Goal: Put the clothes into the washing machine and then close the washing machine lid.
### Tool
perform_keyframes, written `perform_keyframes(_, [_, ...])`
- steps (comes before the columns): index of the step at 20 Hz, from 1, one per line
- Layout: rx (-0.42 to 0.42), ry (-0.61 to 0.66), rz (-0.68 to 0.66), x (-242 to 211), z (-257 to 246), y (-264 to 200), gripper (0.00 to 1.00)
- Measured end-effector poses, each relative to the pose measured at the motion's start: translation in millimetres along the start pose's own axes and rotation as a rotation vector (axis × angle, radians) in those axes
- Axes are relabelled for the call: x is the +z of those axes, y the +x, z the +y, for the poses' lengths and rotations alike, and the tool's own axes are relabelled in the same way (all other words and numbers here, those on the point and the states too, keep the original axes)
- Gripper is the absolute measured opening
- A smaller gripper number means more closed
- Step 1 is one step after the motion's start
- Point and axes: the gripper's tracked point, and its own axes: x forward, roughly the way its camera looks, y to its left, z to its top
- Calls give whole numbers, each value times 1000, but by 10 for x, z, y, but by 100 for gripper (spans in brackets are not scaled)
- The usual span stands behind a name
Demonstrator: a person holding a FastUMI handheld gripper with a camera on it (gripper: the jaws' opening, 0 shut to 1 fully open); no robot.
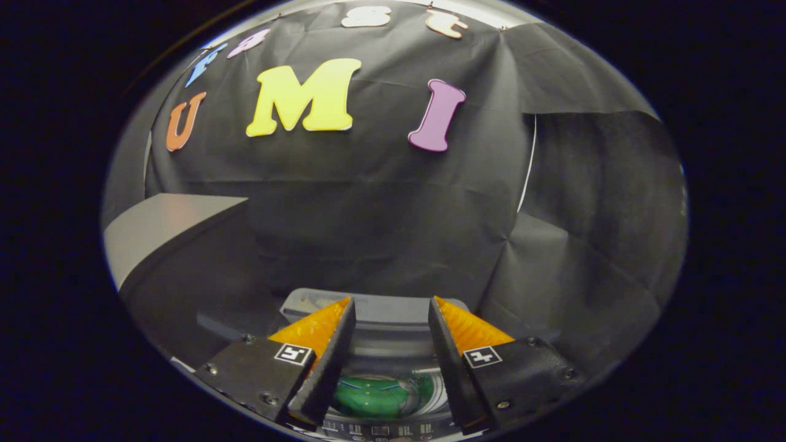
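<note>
While we hover over the washing machine [381,310], our gripper [392,302] is spread wide, holding nothing — green clothes [368,396] lie down in the drum, between and below our fingers.

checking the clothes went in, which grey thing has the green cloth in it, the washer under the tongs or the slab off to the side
The washer below the open tongs: its round drum holds the green cloth. The grey slab beyond the left finger is a flat, bare surface.
</note>
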Motion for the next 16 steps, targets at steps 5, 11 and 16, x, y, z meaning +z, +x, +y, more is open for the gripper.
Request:
perform_keyframes(5, [-25, 41, 40, -210, -178, -98, 76])
perform_keyframes(11, [-37, 86, 63, -318, -349, -253, 76])
perform_keyframes(16, [-4, 105, 38, -248, -344, -582, 76])
